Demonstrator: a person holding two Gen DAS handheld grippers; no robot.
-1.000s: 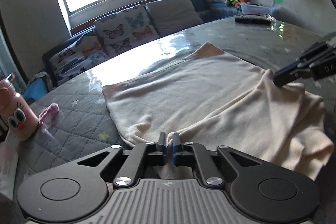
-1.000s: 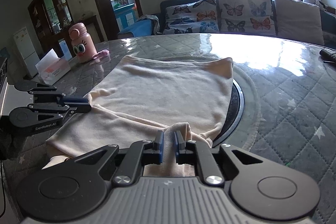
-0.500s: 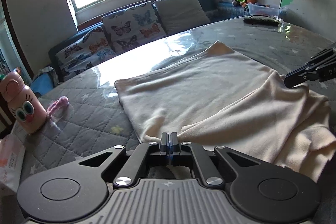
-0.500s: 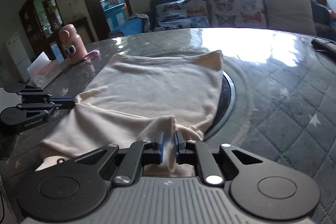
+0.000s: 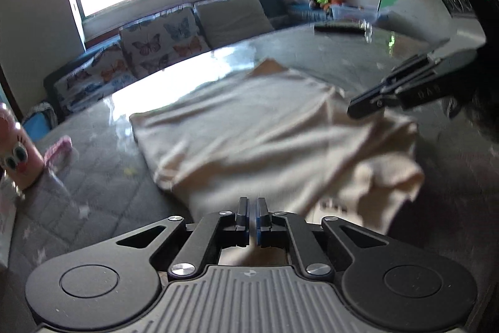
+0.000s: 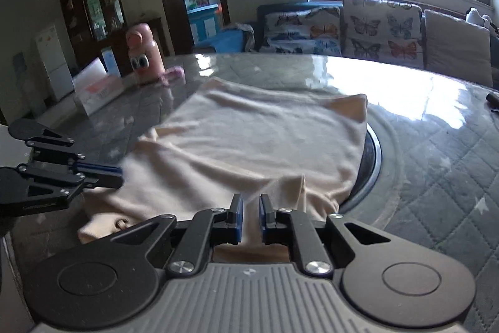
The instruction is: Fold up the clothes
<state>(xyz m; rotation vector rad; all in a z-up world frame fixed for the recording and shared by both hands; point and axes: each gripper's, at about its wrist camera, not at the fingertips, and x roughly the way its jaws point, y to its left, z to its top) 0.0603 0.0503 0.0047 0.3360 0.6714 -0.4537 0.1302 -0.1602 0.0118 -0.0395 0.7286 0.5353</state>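
Note:
A cream garment lies on the round grey quilted table, its near edge lifted and doubled over toward the far side. My left gripper is shut on the garment's near left edge. My right gripper is shut on the near right edge of the garment. Each gripper shows in the other's view: the right one at the right, the left one at the left. The lifted cloth sags between them.
A pink cartoon bottle and a small pink item stand at the table's far left, beside a tissue box. A dark round turntable rim shows under the garment. A remote lies far across. A sofa with butterfly cushions is behind.
Both grippers have risen and moved forward over the table, carrying the garment's near edge further over the rest. The left wrist view is blurred with motion.

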